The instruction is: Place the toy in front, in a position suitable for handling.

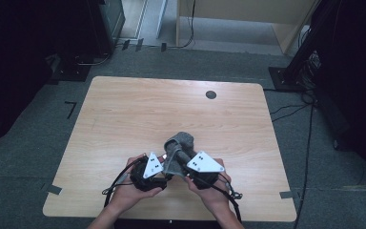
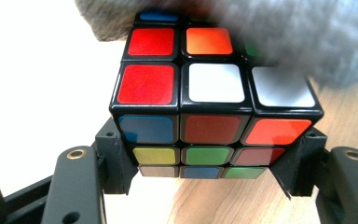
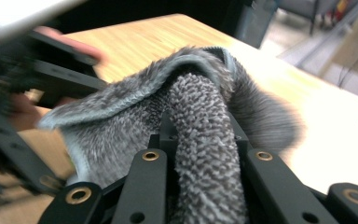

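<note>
My left gripper [image 2: 205, 161] is shut on a scrambled colour cube [image 2: 209, 100], its jaws pressing the cube's lower sides. A grey fluffy cloth [image 2: 279, 32] lies over the cube's far top. My right gripper [image 3: 205, 154] is shut on that grey cloth [image 3: 200, 135], a rolled fold of it pinched between the jaws. In the high view both grippers, left [image 1: 164, 167] and right [image 1: 183, 164], meet near the table's front middle, with the cloth [image 1: 177, 148] bunched between them and rising toward the table's centre. The cube is hidden there.
The wooden table [image 1: 124, 114] has a small dark round grommet [image 1: 211, 94] near its far edge. Tape marks sit at the front corners [image 1: 53, 189]. Black stands and cables surround the table on the grey carpet.
</note>
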{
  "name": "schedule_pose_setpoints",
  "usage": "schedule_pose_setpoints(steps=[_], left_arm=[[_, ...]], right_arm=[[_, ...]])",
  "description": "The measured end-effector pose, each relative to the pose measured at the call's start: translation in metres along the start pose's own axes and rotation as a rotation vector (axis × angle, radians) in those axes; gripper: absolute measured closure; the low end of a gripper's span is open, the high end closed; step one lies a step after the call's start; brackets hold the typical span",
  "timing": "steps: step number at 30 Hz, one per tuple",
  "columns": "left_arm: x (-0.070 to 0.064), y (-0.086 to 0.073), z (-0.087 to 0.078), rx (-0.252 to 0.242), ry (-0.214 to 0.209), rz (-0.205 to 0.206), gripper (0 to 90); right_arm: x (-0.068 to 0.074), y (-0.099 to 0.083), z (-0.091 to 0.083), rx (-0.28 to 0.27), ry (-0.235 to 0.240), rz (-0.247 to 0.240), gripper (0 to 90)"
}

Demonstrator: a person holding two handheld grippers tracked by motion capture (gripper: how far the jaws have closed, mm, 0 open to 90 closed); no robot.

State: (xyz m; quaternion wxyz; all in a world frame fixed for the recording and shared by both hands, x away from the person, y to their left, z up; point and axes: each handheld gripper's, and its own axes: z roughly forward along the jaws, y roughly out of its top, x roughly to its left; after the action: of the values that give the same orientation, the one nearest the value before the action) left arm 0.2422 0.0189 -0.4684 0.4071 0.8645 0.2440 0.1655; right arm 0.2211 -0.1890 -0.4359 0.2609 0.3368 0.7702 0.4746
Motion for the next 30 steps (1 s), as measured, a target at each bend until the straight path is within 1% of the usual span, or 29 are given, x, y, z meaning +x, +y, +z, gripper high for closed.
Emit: schedule_pose_setpoints(steps=[1,2,3,4,5,6,7,8,9,10,11,12,13,14,15,16,17,18,19,21,22,23,24,25,26,27,28,29,30], left_arm=[[0.0,0.0,0.0,0.0,0.0,-0.001,34.4],[-0.001,0.0,0.001,0.003,0.0,0.003,34.4],[-0.003,0.0,0.002,0.001,0.008,0.013,34.4],[-0.005,0.0,0.002,0.001,0.021,0.032,34.4],[-0.007,0.0,0.003,-0.004,0.025,0.042,34.4],[-0.008,-0.001,0.002,-0.01,0.03,0.049,34.4],[-0.007,-0.001,0.001,-0.013,0.036,0.053,34.5],[-0.006,-0.001,0.0,-0.021,0.039,0.044,34.4],[-0.005,-0.001,-0.001,-0.024,0.04,0.038,34.4],[-0.004,-0.001,-0.001,-0.024,0.042,0.032,34.4],[-0.004,-0.001,0.0,-0.021,0.044,0.03,34.4],[-0.004,-0.002,0.001,-0.019,0.043,0.031,34.4],[-0.005,-0.001,0.002,-0.018,0.043,0.035,34.4],[-0.006,-0.001,0.002,-0.018,0.042,0.041,34.4],[-0.007,-0.001,0.002,-0.019,0.044,0.046,34.4],[-0.008,-0.001,0.002,-0.021,0.042,0.047,34.4],[-0.008,-0.001,0.001,-0.026,0.039,0.045,34.4],[-0.007,0.0,0.0,-0.029,0.039,0.044,34.4],[-0.006,0.0,-0.001,-0.036,0.04,0.038,34.4],[-0.005,0.0,-0.002,-0.036,0.045,0.034,34.4],[-0.005,0.0,-0.001,-0.031,0.043,0.034,34.4],[-0.005,0.0,0.0,-0.028,0.037,0.033,34.3],[-0.006,-0.001,0.001,-0.023,0.032,0.034,34.3],[-0.007,-0.001,0.002,-0.022,0.032,0.034,34.3],[-0.007,0.0,0.002,-0.022,0.031,0.035,34.3],[-0.007,0.0,0.002,-0.026,0.03,0.034,34.3],[-0.007,0.0,0.001,-0.031,0.031,0.035,34.3],[-0.006,0.0,0.0,-0.039,0.036,0.032,34.3],[-0.006,0.0,-0.001,-0.05,0.047,0.024,34.3]], right_arm=[[0.006,0.001,-0.002,-0.033,0.043,0.008,77.8],[0.006,0.001,-0.002,-0.033,0.043,0.008,77.8],[0.014,0.002,-0.001,-0.041,0.078,-0.016,77.8],[0.025,0.003,0.001,-0.039,0.086,-0.057,77.8],[0.034,0.004,0.003,-0.038,0.073,-0.097,77.8],[0.038,0.004,0.004,-0.036,0.063,-0.122,77.7],[0.037,0.005,0.004,-0.035,0.061,-0.119,77.5],[0.031,0.005,0.003,-0.037,0.066,-0.093,77.5],[0.024,0.004,0.002,-0.041,0.05,-0.062,77.5],[0.018,0.002,0.001,-0.041,0.007,-0.045,77.6],[0.011,-0.001,0.0,-0.031,-0.022,-0.009,77.8],[0.011,-0.001,0.0,-0.031,-0.022,-0.009,77.8],[0.012,-0.001,0.0,-0.032,-0.012,0.0,77.8],[0.018,-0.001,0.0,-0.039,0.007,-0.015,77.7],[0.026,0.0,0.001,-0.044,0.023,-0.047,77.6],[0.033,0.002,0.001,-0.046,0.025,-0.088,77.3],[0.037,0.004,0.002,-0.043,0.029,-0.115,76.7],[0.037,0.005,0.002,-0.038,0.038,-0.127,76.3],[0.033,0.007,0.003,-0.039,0.051,-0.113,75.8],[0.018,0.005,0.003,-0.053,0.074,-0.05,75.0],[0.011,0.003,0.003,-0.047,0.073,-0.023,74.9],[0.007,0.001,0.003,-0.042,0.081,-0.005,75.2],[0.006,0.0,0.003,-0.039,0.086,0.0,75.8],[0.01,0.0,0.003,-0.037,0.082,-0.013,76.1],[0.016,0.001,0.003,-0.037,0.078,-0.038,76.1],[0.025,0.003,0.004,-0.046,0.119,-0.056,76.1],[0.025,0.003,0.004,-0.046,0.119,-0.056,76.1],[0.026,0.004,0.005,-0.05,0.136,-0.056,76.2],[0.023,0.005,0.004,-0.056,0.136,-0.046,76.4]])
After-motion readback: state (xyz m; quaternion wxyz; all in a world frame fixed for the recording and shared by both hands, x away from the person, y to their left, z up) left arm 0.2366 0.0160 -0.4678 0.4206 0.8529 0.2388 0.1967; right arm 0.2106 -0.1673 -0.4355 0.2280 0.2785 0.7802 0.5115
